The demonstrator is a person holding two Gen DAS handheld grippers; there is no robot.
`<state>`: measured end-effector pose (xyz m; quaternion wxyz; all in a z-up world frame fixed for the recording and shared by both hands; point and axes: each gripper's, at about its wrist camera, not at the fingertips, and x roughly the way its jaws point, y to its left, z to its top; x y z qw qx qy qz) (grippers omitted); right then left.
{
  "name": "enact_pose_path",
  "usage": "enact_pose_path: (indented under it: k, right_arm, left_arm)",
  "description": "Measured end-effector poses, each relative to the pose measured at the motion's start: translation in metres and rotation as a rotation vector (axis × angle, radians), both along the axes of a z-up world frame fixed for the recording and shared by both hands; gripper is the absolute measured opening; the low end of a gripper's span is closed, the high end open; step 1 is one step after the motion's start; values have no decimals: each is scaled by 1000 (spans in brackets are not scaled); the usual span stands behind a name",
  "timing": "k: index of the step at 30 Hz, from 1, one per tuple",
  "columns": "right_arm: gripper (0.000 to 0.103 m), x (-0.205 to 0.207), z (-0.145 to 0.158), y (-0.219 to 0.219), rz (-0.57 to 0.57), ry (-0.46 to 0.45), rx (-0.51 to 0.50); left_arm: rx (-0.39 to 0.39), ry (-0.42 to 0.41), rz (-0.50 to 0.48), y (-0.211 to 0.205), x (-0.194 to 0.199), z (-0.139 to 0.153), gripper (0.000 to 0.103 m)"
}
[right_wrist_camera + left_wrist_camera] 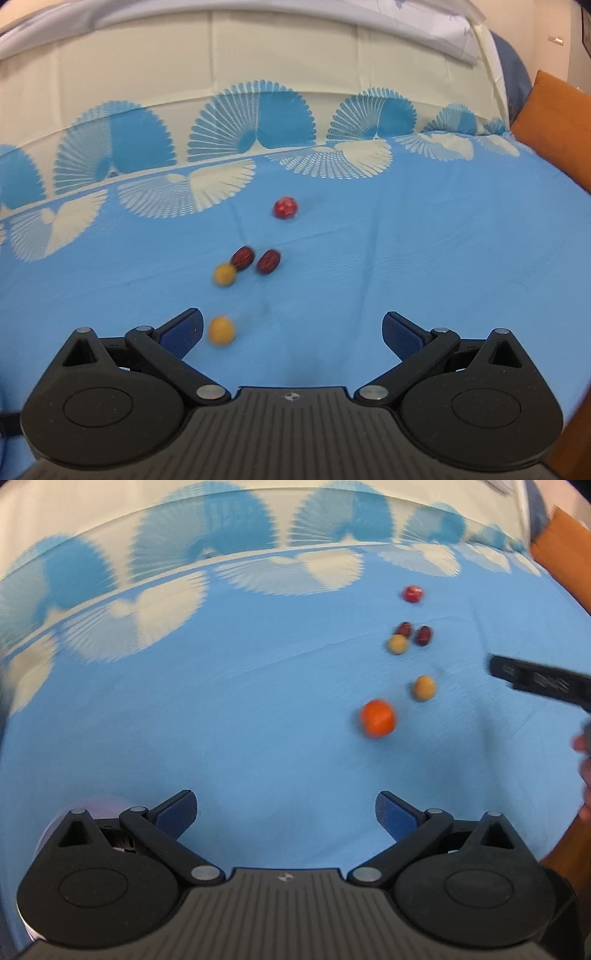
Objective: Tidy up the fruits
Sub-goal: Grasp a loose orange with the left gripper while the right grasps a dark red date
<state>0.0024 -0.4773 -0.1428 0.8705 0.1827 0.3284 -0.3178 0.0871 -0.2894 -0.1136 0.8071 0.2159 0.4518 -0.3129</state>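
Two fisheye views look forward over a blue bedsheet (221,720) with pale fan-shaped patterns along its far edge, both slightly blurred.

In the left wrist view, the left gripper (286,812) sits at the bottom of the frame with its blue-padded fingers spread wide and nothing between them. Six small fruits lie on the sheet ahead and to the right of it, well apart from the fingers. Nearest is an orange fruit (378,718). Just beyond and right of it is a tan round fruit (423,688). Further on is a tight cluster: a second tan fruit (397,644) touching or nearly touching a dark red oval fruit (403,628), with another dark red oval (423,635) just beside them. Farthest away, alone, is a bright red round fruit (412,593). A dark finger of the other gripper (535,681) reaches in from the right edge, beside part of a hand (583,775).

In the right wrist view, the right gripper (291,334) is also released, fingers wide, holding nothing. The nearer tan fruit (221,330) lies just inside its left finger (184,332), near the pad; whether they touch cannot be told. The cluster of tan (224,274) and two dark red fruits (242,257) (268,261) lies ahead, left of centre, and the bright red fruit (285,208) lies beyond. An orange cushion (554,118) rests at the right edge
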Motion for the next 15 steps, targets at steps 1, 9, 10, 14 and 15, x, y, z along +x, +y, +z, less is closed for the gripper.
enact_pose_path:
  k: [1,9,10,14,15]
  right_arm:
    - [102,9,-7,-10,2,-2,-2]
    - [102,87,-71,-66,102,67,-23]
    - [102,94,-78,-70,115,68,-20]
    - [102,111,-94,-76,107,69,-25]
    - [102,113,-96,-76,106,68,-45]
  left_arm:
    - [5,-1,-20,-11,3,-6,103]
    - [56,36,-88,-87,31,-61,103]
    - [59,37,-92,-91,34,-65,103]
    - [70,46,-108,-107,42,-80,103]
    - [74,46,-111,-109,43,-82,103]
